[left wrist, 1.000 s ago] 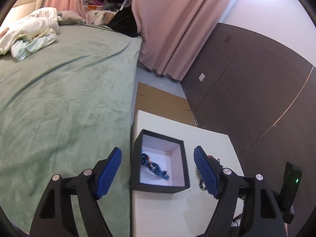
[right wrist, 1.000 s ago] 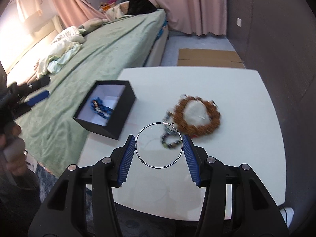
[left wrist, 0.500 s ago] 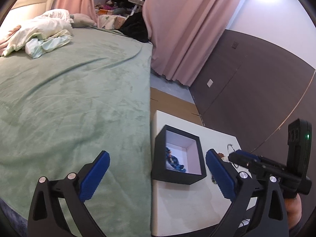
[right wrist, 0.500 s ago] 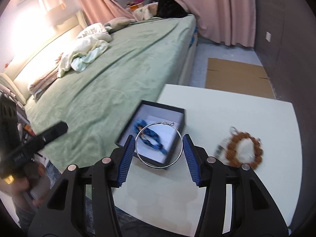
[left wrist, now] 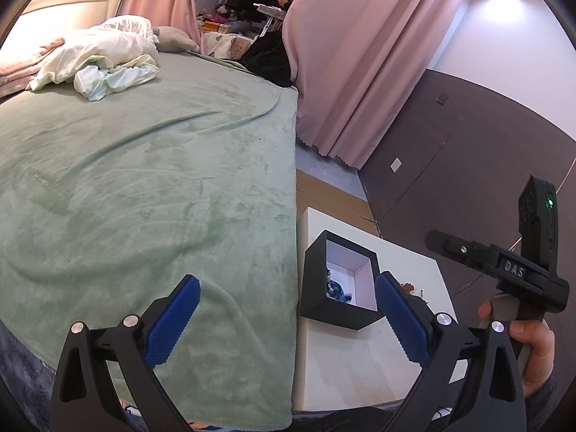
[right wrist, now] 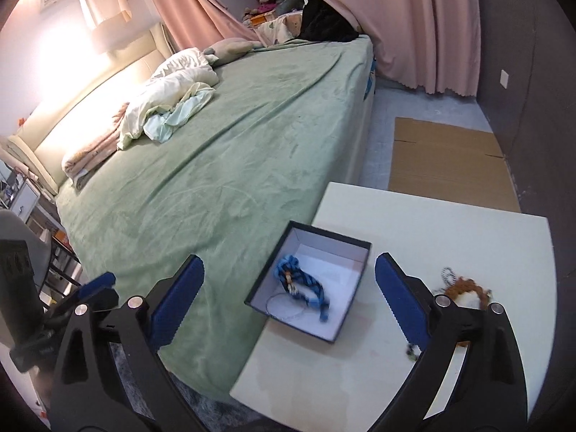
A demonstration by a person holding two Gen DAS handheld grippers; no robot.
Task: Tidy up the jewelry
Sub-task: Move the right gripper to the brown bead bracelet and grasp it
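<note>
A black box with a white inside (right wrist: pixel 347 248) stands on the white table (right wrist: pixel 450 230) near its left edge. In it lie a blue braided bracelet (right wrist: pixel 306 282) and a thin silver hoop (right wrist: pixel 284 304). My right gripper (right wrist: pixel 286 300) is open and empty, held above the box. A brown bead bracelet (right wrist: pixel 464 288) lies on the table to the right, partly behind my right finger. My left gripper (left wrist: pixel 284 318) is open and empty, held back over the bed's edge. The box (left wrist: pixel 338 280) shows there too, with the blue bracelet (left wrist: pixel 336 288) inside.
A bed with a green blanket (right wrist: pixel 234 151) runs along the table's left side, with crumpled bedding (right wrist: pixel 172 104) at its head. Flat cardboard (right wrist: pixel 446 158) lies on the floor beyond the table. Pink curtains (right wrist: pixel 414 25) and a dark wall (left wrist: pixel 468 165) stand behind.
My right gripper carried the silver hoop from the table over to the box and opened; the hoop now lies in the box. My left gripper drew back and to the left.
</note>
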